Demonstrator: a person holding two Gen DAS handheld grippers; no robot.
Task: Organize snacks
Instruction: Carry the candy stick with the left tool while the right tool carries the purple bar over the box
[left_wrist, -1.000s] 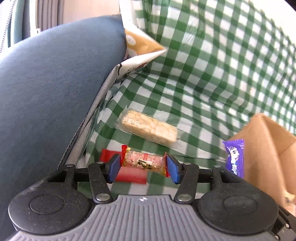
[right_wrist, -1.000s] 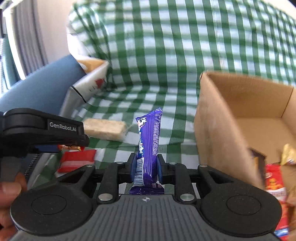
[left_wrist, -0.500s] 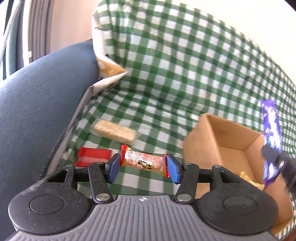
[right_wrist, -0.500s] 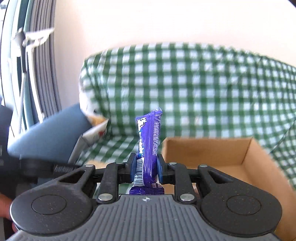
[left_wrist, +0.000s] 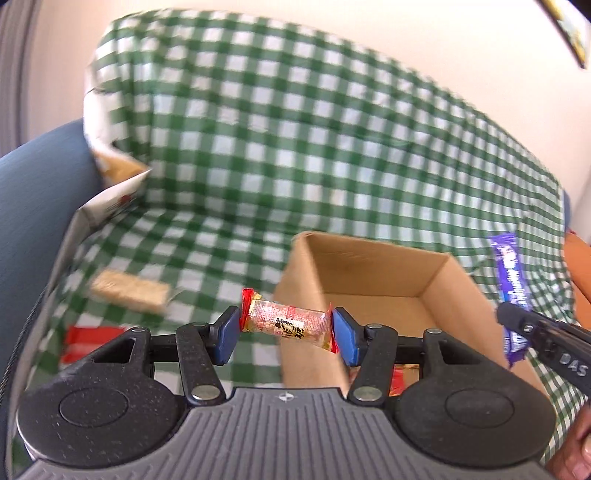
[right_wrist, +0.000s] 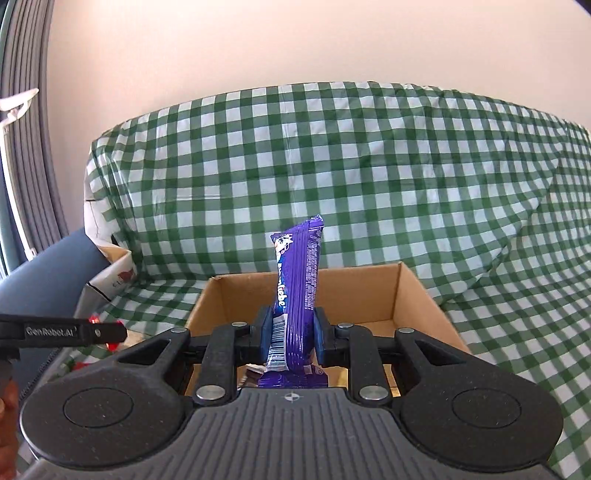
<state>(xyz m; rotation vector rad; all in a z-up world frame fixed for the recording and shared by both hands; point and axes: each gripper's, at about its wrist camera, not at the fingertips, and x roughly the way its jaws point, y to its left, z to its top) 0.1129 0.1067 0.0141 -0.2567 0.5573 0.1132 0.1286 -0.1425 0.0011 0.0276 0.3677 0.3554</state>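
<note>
My left gripper (left_wrist: 287, 330) is shut on a peanut bar in a clear wrapper with red ends (left_wrist: 286, 325), held crosswise in the air just left of the open cardboard box (left_wrist: 373, 254). My right gripper (right_wrist: 290, 334) is shut on a purple snack bar (right_wrist: 297, 280) that stands upright between its blue pads, in front of the cardboard box (right_wrist: 410, 295). In the left wrist view the purple snack bar (left_wrist: 511, 286) hangs at the box's right side. A pale cracker bar (left_wrist: 129, 290) and a red packet (left_wrist: 86, 341) lie on the checked cloth.
A green-and-white checked cloth (right_wrist: 369, 177) covers the sofa seat and back. The blue sofa arm (left_wrist: 33, 206) rises at the left, with a white paper bag (left_wrist: 110, 184) leaning beside it. Some snacks lie in the box, mostly hidden.
Both grippers have risen and swung right toward the box with their bars still held. The cracker bar and red packet have fallen back to the left on the cloth.
</note>
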